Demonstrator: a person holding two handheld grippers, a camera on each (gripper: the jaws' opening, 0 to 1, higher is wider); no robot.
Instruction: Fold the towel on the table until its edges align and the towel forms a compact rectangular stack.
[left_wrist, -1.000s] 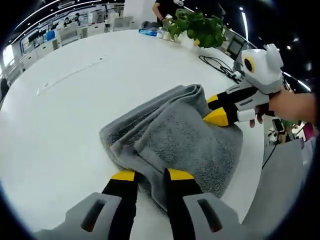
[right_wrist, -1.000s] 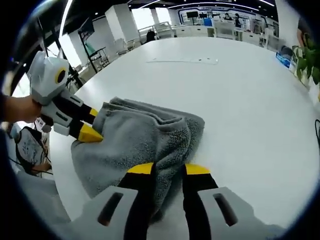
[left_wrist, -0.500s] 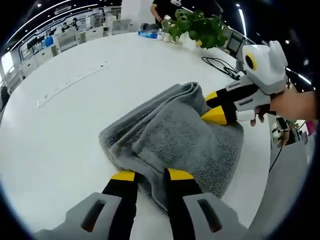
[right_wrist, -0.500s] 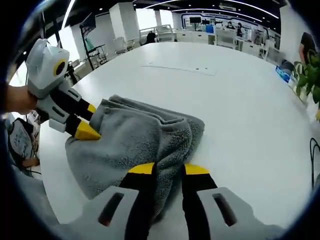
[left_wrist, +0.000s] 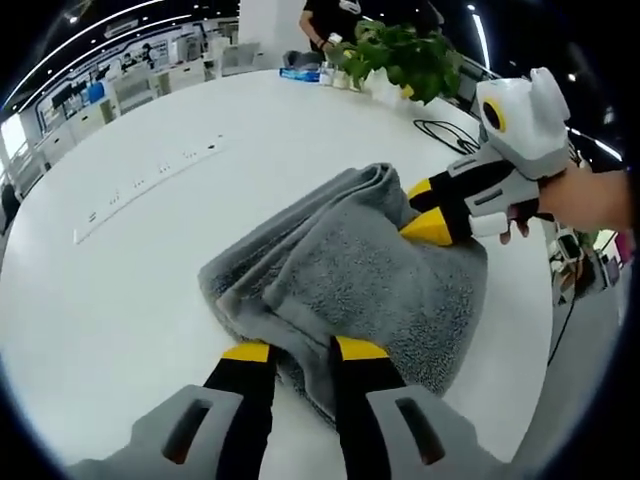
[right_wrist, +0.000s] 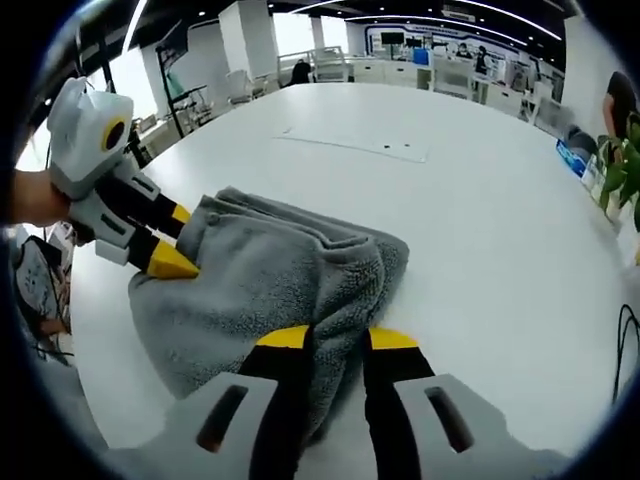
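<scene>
We see a large white table (left_wrist: 120, 270) that carries the whole scene. The grey towel (left_wrist: 360, 270) lies bunched and partly folded near the table edge closest to the person.

In the left gripper view, the left gripper (left_wrist: 300, 352) has its yellow-tipped jaws closed on the towel's near edge. The right gripper (left_wrist: 425, 212) enters from the right with a hand (left_wrist: 590, 198) behind it, jaws clamped on the opposite edge.

In the right gripper view, the right gripper's jaws are narrow, with a fold of towel pinched between them. The left gripper comes in from the left.

The left gripper view alone shows a potted plant (left_wrist: 400, 55), a black cable (left_wrist: 445, 135) and a blue packet (left_wrist: 298, 74). The right gripper view shows a flat strip (right_wrist: 355, 143) on the table's far side.
</scene>
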